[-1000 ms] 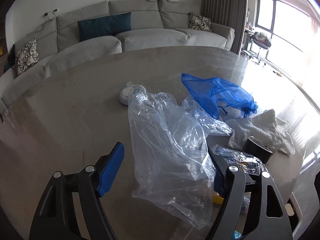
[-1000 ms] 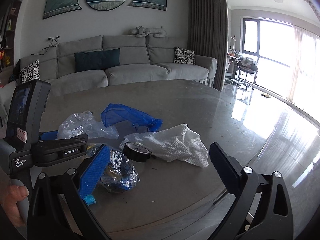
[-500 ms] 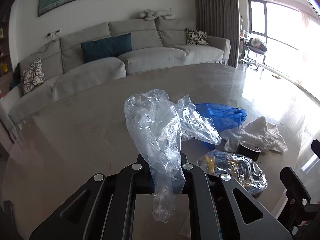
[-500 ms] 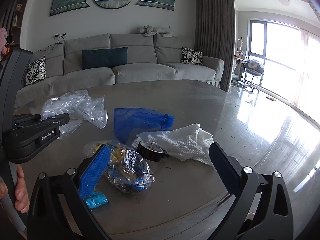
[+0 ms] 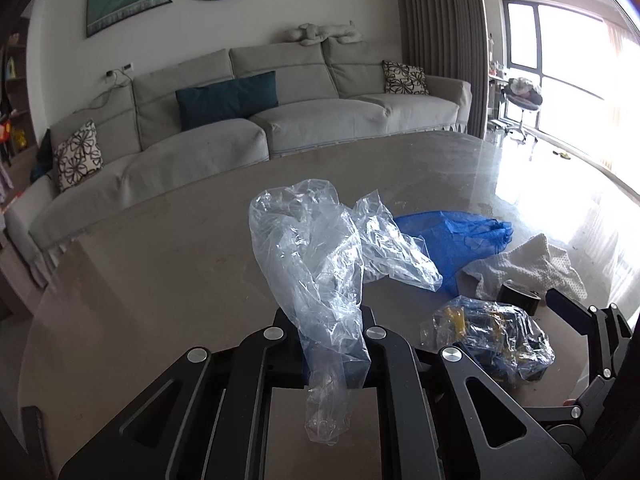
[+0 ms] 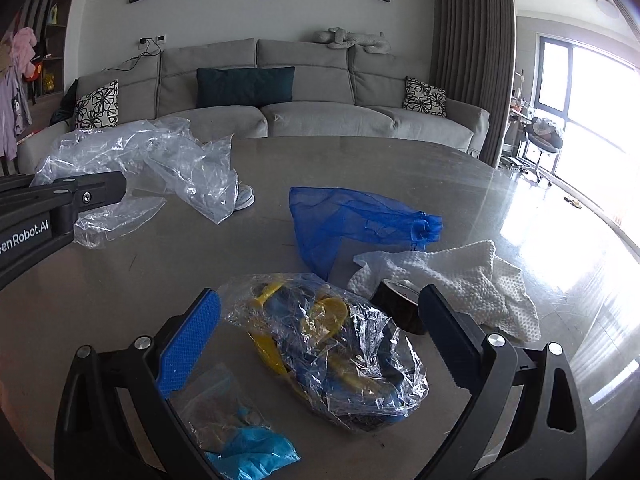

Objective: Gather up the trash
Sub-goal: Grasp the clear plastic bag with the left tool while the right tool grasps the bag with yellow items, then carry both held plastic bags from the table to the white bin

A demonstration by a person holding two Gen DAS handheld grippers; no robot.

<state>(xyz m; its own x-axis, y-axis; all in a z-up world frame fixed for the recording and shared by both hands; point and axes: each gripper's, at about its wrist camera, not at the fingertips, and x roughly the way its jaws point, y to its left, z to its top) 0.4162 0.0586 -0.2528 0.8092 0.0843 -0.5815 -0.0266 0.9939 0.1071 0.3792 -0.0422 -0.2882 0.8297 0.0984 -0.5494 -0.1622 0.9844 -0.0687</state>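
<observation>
Surface (image 6: 168,288) is a big round brown top, grey sofa (image 6: 320,116) behind it. Biggest bit of trash is the clear plastic bag (image 5: 316,256): the left hand-held gripper (image 5: 334,354) is clamped tight on its lower end, and the rest of it billows up out of the jaws. Right hand-held gripper (image 6: 320,320) is spread wide, one finger either side of a crinkly clear wrapper (image 6: 332,352) with yellow and blue stuff inside, not pinching it. Behind that lie a blue mesh bag (image 6: 352,224) and a white paper towel (image 6: 460,276), towel touching a black tape roll (image 6: 400,304). Small zip bag (image 6: 236,432) with something light blue sits nearest, maybe gloves, hard to tell.
</observation>
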